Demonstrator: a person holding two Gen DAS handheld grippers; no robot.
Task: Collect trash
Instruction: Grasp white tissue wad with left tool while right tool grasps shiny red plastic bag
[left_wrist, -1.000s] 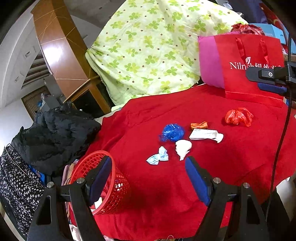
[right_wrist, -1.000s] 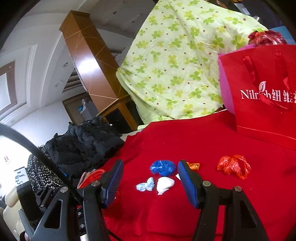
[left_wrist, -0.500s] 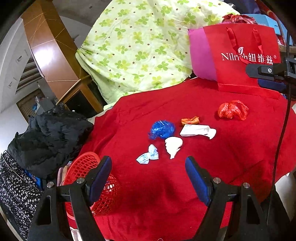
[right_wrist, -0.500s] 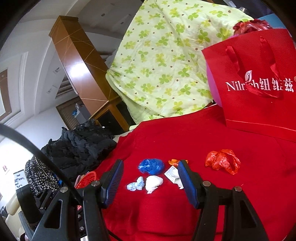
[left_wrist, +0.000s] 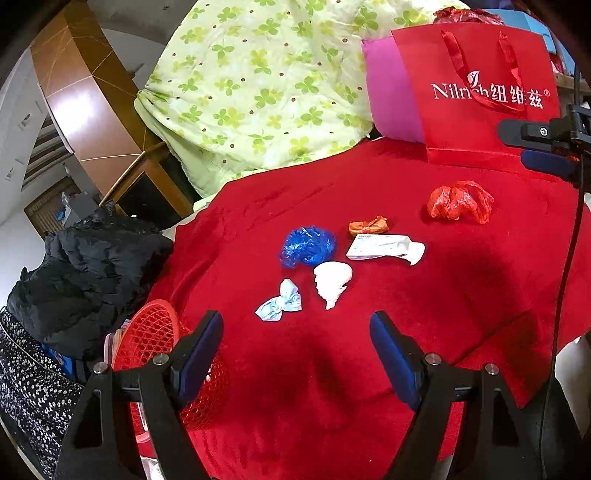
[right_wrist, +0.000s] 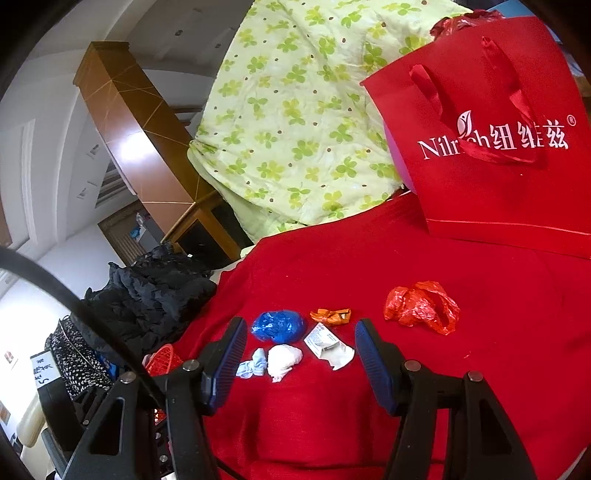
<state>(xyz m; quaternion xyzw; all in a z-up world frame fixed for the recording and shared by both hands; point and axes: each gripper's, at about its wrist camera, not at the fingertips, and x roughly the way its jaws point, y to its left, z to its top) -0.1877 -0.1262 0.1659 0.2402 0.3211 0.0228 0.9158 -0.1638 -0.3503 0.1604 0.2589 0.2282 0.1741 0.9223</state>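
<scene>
Jaws wide open, holding nothing — both grippers hang above the trash. Next: close on one scrap, then drop it in the basket.

Trash scraps lie clustered on the cloth; basket left, seemingly off its edge.

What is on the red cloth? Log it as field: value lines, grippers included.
surface: red cloth
trash: blue plastic wad; orange wrapper; white packet; white tissue; pale blue wrapper; red plastic bag
bin: red mesh basket, at the cloth's left edge
left gripper: open, empty
right gripper: open, empty
backdrop: red gift bag
</scene>
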